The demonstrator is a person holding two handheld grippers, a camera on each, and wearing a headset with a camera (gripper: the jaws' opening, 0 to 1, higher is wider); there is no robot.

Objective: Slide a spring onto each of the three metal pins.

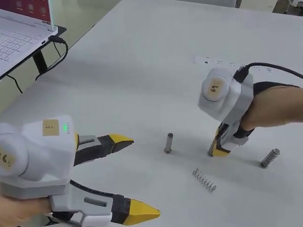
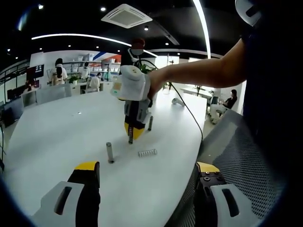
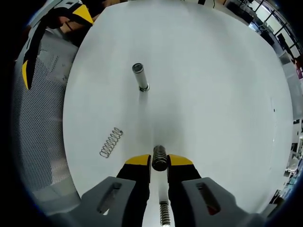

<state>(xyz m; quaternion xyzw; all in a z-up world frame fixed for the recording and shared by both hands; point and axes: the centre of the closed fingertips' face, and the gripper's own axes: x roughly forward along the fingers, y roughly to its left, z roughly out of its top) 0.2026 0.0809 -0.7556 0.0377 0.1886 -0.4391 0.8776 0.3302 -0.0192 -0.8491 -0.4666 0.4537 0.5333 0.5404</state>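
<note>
Fingers of right gripper (image 3: 159,161) pinch 1 spring (image 3: 159,155); left gripper (image 2: 147,166) fingers spread apart.

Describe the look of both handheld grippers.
Both are white and grey plastic housings with black jaws ending in yellow tips. The left gripper carries tan number stickers and a green light; the right gripper has a round tan sticker and a black cable.

White grippers (image 1: 142,176) (image 1: 218,150), yellow-tipped black jaws
</note>
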